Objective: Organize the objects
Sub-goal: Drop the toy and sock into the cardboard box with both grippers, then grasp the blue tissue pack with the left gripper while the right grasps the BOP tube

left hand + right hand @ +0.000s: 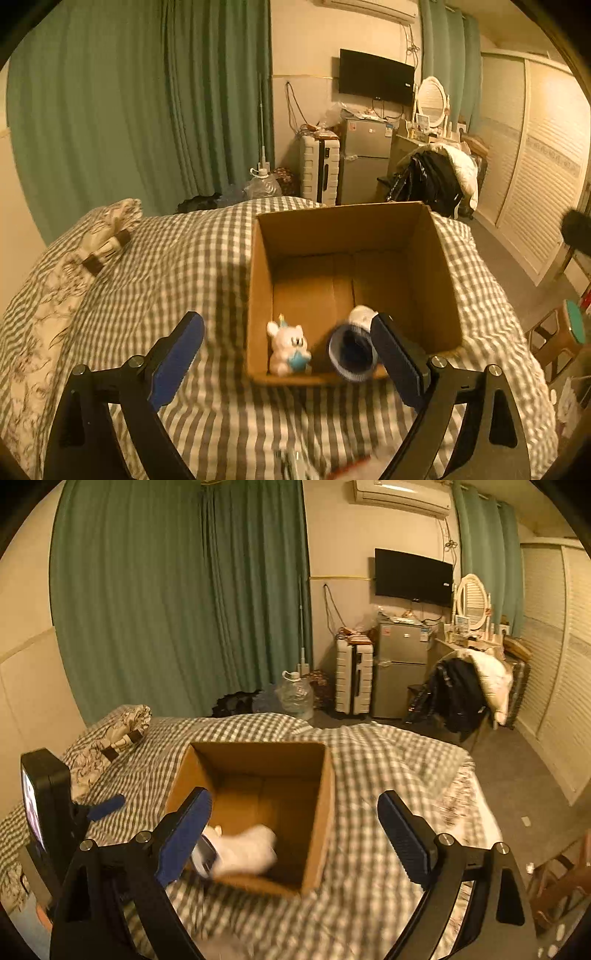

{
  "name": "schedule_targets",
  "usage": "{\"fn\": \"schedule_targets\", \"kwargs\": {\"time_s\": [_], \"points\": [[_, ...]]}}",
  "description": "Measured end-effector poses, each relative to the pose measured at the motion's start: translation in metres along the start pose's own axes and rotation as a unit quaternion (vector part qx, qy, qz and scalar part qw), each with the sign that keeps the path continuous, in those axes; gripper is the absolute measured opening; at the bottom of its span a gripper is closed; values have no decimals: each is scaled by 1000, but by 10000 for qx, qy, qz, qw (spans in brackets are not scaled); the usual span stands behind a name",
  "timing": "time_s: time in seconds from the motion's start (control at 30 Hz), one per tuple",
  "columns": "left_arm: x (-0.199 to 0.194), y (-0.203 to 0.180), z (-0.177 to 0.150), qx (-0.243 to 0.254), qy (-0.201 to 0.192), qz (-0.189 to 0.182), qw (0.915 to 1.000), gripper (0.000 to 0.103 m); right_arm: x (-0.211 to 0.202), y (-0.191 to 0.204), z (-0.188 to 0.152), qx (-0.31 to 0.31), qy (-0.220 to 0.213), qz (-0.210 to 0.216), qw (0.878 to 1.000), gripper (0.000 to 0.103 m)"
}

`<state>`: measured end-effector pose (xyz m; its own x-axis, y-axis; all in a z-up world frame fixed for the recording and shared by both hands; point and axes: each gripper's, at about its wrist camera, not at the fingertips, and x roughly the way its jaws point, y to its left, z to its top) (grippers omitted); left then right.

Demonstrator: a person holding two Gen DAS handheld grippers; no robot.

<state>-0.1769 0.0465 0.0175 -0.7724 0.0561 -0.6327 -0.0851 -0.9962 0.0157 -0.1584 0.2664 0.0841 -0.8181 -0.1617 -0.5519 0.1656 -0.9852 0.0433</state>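
Note:
An open cardboard box (439,266) stands on the checked bed cover; it also shows in the right wrist view (325,812). Inside at its near left corner stands a small white toy bear with a blue piece (288,349). A white sock with a dark blue cuff (352,350) is blurred over the box's near edge, beside my left gripper's right finger (397,360). In the right wrist view the sock (243,849) is a white blur at the box's near left. My left gripper (288,354) is open. My right gripper (295,836) is open and empty above the box front.
The bed (207,266) has a patterned pillow (107,232) at its far left. The left gripper's body with a lit screen (40,805) shows at the left of the right wrist view. Beyond the bed stand a suitcase (352,677), a fridge (400,668) and a chair with coats (469,686).

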Motion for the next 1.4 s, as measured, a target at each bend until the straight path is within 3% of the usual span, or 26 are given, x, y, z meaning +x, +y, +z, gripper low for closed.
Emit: {"fn": "schedule_targets", "kwargs": {"time_s": [0.23,0.37,0.53,0.67,0.87,1.13,1.4], "points": [[-69,11,-23,-40,-131,91,9999,103,-87,-4,-21,-34,12,-325,9995,93],[-87,17,-44,-70,-86,21,9999,103,-119,-5,-34,79,59,-356,9993,94],[-102,19,-71,-4,-84,260,9996,103,-152,3,-61,77,37,-471,9989,96],[-113,18,-94,-56,-102,380,9992,103,-157,13,-85,-35,64,-590,9982,96],[-121,12,-131,-172,10,422,9990,103,-147,33,-132,-282,186,-404,9986,96],[-112,1,-162,-181,256,414,9987,103,-114,38,-190,-358,773,-185,9962,96],[-81,-11,-176,-13,666,391,9970,103,-89,33,-208,-315,1115,-258,9929,96]]}}
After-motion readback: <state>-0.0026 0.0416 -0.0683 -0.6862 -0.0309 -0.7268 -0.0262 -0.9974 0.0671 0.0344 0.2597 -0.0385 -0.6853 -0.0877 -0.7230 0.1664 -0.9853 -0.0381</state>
